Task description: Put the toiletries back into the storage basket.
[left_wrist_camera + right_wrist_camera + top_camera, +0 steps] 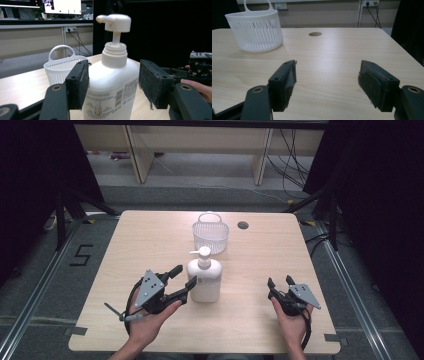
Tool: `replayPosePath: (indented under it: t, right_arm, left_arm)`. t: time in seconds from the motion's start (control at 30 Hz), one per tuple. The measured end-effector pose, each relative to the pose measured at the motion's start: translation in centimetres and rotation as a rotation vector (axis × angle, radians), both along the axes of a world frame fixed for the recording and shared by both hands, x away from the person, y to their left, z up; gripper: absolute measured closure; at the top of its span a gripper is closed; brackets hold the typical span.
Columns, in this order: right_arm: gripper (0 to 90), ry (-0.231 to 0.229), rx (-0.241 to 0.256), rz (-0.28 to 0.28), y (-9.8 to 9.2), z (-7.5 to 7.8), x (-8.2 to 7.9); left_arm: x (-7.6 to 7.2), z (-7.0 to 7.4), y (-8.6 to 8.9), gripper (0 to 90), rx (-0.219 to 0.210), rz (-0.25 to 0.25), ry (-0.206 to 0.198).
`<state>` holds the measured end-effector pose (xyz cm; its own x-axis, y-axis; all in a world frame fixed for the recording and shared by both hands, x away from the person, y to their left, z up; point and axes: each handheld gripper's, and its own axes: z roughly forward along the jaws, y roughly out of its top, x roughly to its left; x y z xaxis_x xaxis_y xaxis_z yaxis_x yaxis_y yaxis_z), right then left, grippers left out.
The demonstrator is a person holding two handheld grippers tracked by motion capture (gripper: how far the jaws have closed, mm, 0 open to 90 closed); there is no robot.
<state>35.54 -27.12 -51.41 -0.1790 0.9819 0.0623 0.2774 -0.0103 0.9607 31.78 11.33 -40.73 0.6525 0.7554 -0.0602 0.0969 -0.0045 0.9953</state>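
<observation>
Two jaws of left gripper [181, 281] spread wide around white pump bottle [204, 280], one pad touching, not yet clamped. Right gripper [279, 283] wide open, empty. Next, probably: squeeze shut, lift toward slotted basket [210, 233].

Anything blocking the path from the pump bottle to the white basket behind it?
Nothing visible. The pump bottle stands upright between the open left gripper jaws; bare table separates it from the white basket just behind.

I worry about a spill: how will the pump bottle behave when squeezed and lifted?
The pump bottle looks like smooth plastic, so possibly slippery. Upright and tall with a raised pump head, it may tip if nudged sideways. The left tongs straddle its broad body, so a grip there seems fairly stable.
</observation>
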Motion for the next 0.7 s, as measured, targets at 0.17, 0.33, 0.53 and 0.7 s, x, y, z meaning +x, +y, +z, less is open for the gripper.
replayPosePath:
  t: [0.17, 0.33, 0.53, 0.7]
  right_arm:
    - [31.1, 0.008, 0.006, -0.008, 0.0, 0.0, -0.1]
    - [31.1, -0.013, 0.010, 0.007, 0.0, 0.0, 0.1]
    - [31.1, -0.010, 0.009, 0.002, 0.0, 0.0, 0.1]
    - [31.1, -0.008, 0.014, 0.015, -0.1, 0.0, 0.1]
  left_arm:
    - [0.7, 0.4, -1.0, 41.4, 0.015, 0.006, -0.008]
    - [1.4, 1.1, -2.0, 41.9, 0.039, 0.006, -0.043]
    - [1.7, 1.7, -3.2, 43.1, 0.058, 0.029, -0.050]
    - [1.8, 2.1, -4.4, 43.6, 0.081, 0.064, -0.057]
